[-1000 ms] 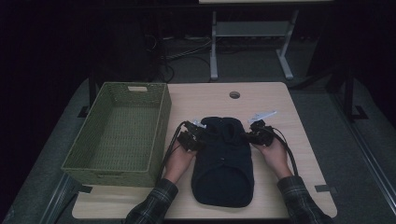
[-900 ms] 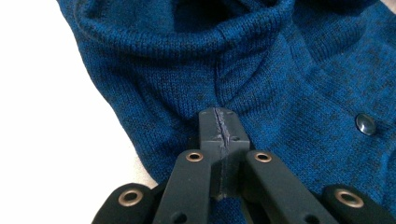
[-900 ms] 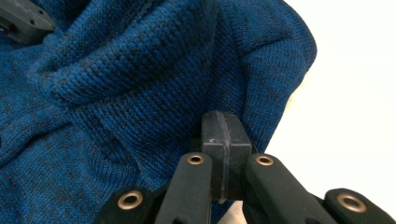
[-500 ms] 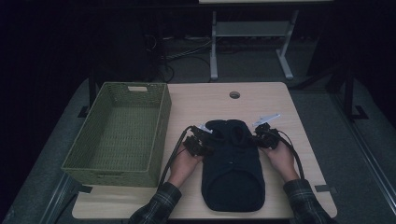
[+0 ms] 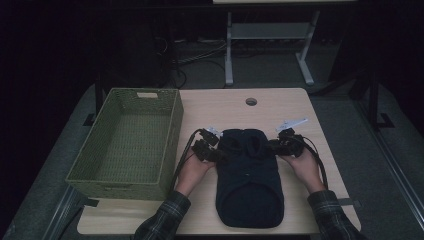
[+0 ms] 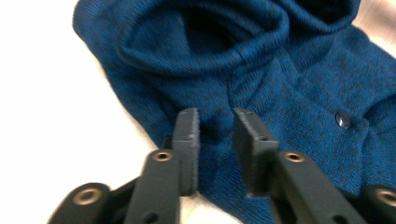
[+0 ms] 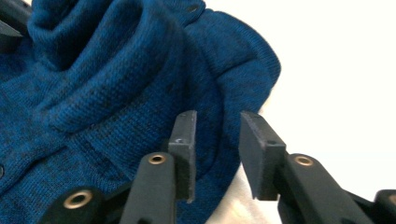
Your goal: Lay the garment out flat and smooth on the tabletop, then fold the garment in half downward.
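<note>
Wooden table (image 5: 235, 107), pale top, dim room. A green woven basket (image 5: 172, 130) stands on the table's left part, open side up, just beside the left hand (image 5: 192, 170); its near wall lies close to the cable that trails from that hand's tool. A round hole (image 5: 251, 101) sits in the tabletop farther back, well apart from the work. Beyond the table, a white frame (image 5: 229, 55) on the floor with cables around it. Nothing lies between either tool and the garment. Left gripper (image 6: 214, 130): its jaws have just been opening and now stand a little apart, with a gap between the pads; in the left gripper view the knit shows through the gap, lying under the tips, and the pads do not press on it. Right gripper (image 7: 217, 135): its jaws have likewise just been opening, pads parted, set over the rounded edge of the cloth where it meets the bare table; no pinch on the fabric. Blue knit sweater (image 5: 248, 180): lies flat on the middle of the table between the two hands, nearer the person's edge, collar end away from the person. Collar rolled thick and standing up in folds (image 6: 205, 42); a small dark button (image 6: 344, 120) on the front. In the high view it reads nearly black.
</note>
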A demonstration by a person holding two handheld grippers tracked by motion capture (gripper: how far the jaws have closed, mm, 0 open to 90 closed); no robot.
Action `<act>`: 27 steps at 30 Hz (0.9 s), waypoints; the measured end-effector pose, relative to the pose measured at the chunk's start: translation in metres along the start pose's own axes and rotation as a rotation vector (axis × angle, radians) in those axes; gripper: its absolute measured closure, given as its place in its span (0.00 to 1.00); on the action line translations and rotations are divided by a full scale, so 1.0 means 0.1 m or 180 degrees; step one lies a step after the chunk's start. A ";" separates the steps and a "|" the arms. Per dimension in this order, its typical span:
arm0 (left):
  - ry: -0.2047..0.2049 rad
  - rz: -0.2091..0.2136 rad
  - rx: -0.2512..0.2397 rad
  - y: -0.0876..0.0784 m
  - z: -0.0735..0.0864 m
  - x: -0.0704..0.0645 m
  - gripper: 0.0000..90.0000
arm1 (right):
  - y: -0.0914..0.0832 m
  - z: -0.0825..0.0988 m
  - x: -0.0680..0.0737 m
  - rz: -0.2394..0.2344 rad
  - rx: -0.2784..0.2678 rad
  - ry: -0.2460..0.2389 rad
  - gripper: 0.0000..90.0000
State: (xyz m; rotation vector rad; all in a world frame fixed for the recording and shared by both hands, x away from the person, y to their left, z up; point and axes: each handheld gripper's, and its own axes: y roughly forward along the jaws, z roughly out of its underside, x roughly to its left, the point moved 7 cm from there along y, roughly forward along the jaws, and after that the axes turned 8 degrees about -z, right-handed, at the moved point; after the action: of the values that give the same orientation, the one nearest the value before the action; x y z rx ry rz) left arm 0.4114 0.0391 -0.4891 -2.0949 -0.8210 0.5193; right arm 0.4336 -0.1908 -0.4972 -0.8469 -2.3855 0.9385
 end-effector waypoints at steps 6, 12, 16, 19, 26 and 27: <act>-0.0003 -0.0001 -0.0042 -0.09 -0.16 0.11 0.58 | -0.08 -0.09 -0.06 0.0028 -0.0083 0.0014 0.62; 0.0075 -0.0040 -0.0095 -0.14 -0.33 0.22 0.51 | -0.11 -0.20 -0.08 0.0035 -0.0097 -0.0024 0.58; 0.0059 -0.0018 -0.0138 -0.15 -0.44 0.29 0.49 | -0.12 -0.27 -0.11 0.0011 -0.0111 -0.0017 0.57; 0.0054 -0.0029 -0.0153 -0.15 -0.52 0.35 0.48 | -0.12 -0.33 -0.15 0.0018 -0.0102 -0.0012 0.57; 0.0074 -0.0125 -0.0176 -0.11 -0.72 0.51 0.48 | -0.10 -0.44 -0.25 0.0008 -0.0102 0.0037 0.57; 0.0069 -0.0133 -0.0168 -0.08 -0.74 0.53 0.48 | -0.09 -0.46 -0.26 -0.0011 -0.0100 0.0056 0.57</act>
State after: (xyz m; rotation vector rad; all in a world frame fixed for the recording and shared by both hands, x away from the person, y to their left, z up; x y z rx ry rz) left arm 0.4904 0.0403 -0.4429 -2.1230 -0.8727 0.4565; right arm 0.4756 -0.1936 -0.4642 -0.8589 -2.3916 0.8909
